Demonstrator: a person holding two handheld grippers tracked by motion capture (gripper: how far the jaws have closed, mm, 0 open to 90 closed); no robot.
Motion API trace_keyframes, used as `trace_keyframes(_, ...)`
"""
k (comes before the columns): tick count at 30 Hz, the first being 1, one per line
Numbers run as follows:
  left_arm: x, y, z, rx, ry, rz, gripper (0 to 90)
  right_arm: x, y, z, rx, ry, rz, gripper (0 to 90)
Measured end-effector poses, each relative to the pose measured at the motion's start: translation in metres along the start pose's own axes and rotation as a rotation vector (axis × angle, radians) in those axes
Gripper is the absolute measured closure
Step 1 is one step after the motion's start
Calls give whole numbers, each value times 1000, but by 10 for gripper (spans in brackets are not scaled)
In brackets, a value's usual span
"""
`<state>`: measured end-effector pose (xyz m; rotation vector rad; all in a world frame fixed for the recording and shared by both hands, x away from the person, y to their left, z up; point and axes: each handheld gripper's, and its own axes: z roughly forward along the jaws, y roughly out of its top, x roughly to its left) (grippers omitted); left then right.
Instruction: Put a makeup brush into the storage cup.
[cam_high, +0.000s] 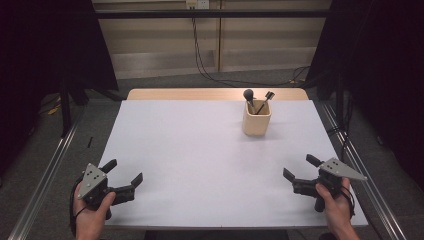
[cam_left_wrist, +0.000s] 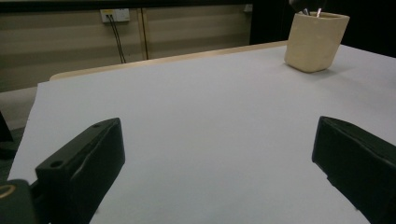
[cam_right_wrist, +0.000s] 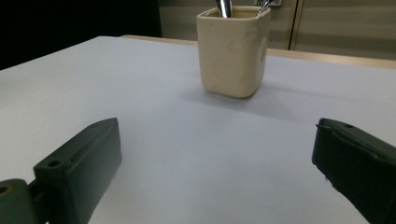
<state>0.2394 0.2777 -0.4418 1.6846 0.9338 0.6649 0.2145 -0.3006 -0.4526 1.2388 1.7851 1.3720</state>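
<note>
A cream square cup (cam_high: 256, 119) stands upright on the white table top (cam_high: 200, 150), toward the back right. Two dark-handled tools (cam_high: 252, 99) stick out of it, one with a round dark head. The left gripper view catches the cup (cam_left_wrist: 315, 41) far off at the upper right; in the right gripper view the cup (cam_right_wrist: 233, 50) stands straight ahead. My left gripper (cam_high: 123, 170) hovers at the front left corner, open and holding nothing. My right gripper (cam_high: 300, 167) sits at the front right edge, also open and holding nothing. Both are well apart from the cup.
The white top lies on a wooden table whose back edge (cam_high: 215, 94) shows beyond it. Metal rails (cam_high: 47, 165) run along both sides on the floor. Cables (cam_high: 205, 60) hang down the back wall from a socket.
</note>
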Motion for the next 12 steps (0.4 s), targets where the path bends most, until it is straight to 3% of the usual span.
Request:
trace_keyframes(2,0,0,0,-2,-6,2,25,2,-2,0,16,13,-14,15)
trace_keyframes(3,0,0,0,-1,-3,1,25,3,-2,0,5,-5,-26,9)
trace_keyframes(12,0,-1,-1,10,5,3,25,0,0,2,-4,10,-4,9)
